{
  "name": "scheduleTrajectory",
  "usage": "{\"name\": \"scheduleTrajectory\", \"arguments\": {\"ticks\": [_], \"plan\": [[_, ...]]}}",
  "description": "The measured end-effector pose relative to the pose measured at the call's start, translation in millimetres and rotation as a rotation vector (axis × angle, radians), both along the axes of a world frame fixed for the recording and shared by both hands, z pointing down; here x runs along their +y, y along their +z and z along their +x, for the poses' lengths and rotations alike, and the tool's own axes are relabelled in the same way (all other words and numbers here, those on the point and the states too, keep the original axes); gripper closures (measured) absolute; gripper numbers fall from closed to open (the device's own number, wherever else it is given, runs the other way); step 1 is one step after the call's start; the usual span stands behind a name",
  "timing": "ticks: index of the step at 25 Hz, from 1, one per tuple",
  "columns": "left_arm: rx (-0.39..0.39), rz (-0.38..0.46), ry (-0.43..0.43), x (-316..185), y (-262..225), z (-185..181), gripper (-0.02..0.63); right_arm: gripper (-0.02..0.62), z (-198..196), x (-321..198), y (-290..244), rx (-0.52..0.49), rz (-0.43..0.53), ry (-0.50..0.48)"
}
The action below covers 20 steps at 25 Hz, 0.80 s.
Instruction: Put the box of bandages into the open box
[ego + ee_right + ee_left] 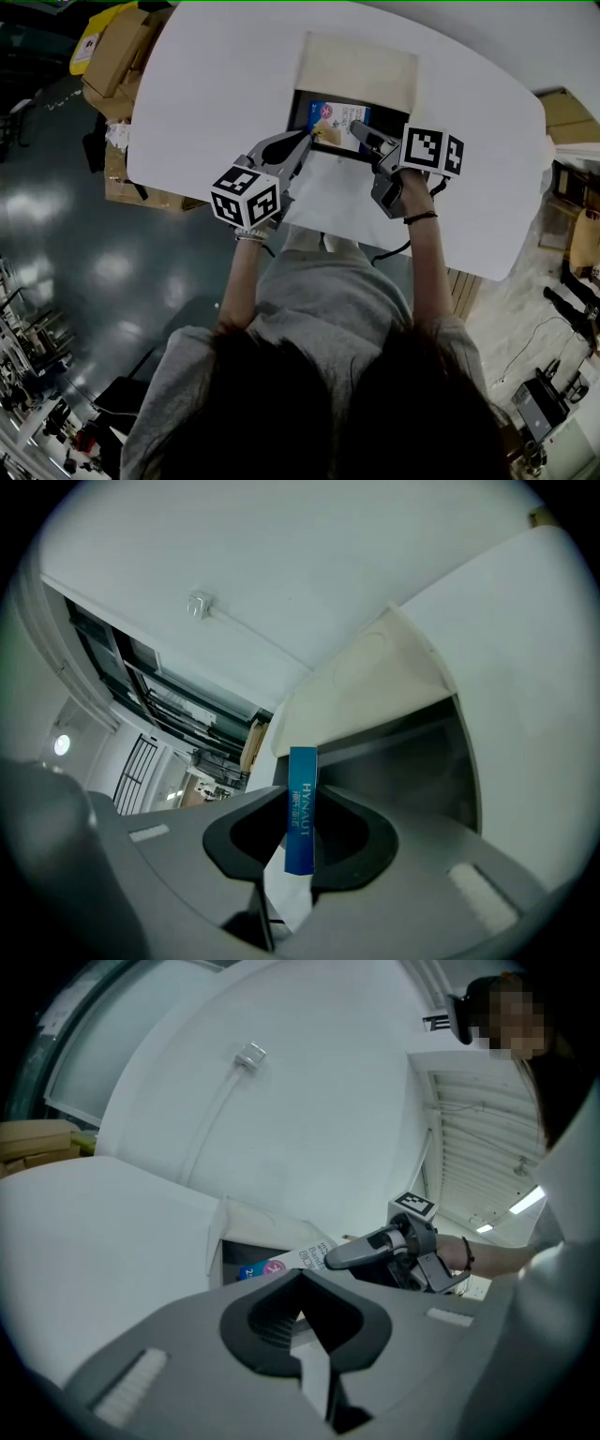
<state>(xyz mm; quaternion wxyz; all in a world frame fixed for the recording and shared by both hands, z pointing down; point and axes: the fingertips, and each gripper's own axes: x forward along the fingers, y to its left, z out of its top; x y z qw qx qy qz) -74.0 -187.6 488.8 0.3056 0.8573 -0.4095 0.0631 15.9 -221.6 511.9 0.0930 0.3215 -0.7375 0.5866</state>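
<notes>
The bandage box (pixel 335 116) is blue and white and hangs tilted over the dark inside of the open box (pixel 357 67), whose beige lid stands up at the back. My right gripper (pixel 358 127) is shut on its near end. In the right gripper view the blue edge of the bandage box (pixel 302 799) stands pinched between the jaws of the right gripper (pixel 302 841), with the open box (pixel 412 752) just ahead. My left gripper (pixel 306 141) is at the box's front left edge. In its own view the left gripper (pixel 307 1335) is shut on a thin white flap (pixel 314 1368).
The white table (pixel 216 84) has rounded edges, with bare surface left and right of the box. Cardboard cartons (pixel 127 47) stand on the floor past the table's left edge. A white sheet or flap (pixel 328 202) lies in front of the box.
</notes>
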Motion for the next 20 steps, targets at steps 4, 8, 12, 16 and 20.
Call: {"name": "scheduleTrajectory", "arguments": {"ticks": [4, 8, 12, 16, 20], "plan": [[0.006, -0.003, 0.001, 1, 2, 0, 0.612, 0.499, 1, 0, 4, -0.017, -0.030, 0.015], [0.013, -0.002, 0.001, 1, 3, 0, 0.612, 0.497, 3, -1, 10, -0.013, -0.059, 0.027], [0.020, -0.001, 0.006, 0, 3, 2, 0.612, 0.495, 4, 0, 14, 0.003, -0.086, 0.030], [0.023, 0.003, 0.012, -2, 4, 3, 0.612, 0.495, 6, -1, 19, 0.027, -0.111, 0.026], [0.025, 0.004, 0.012, -2, 4, 3, 0.612, 0.491, 7, 0, 23, 0.058, -0.125, 0.010]]}}
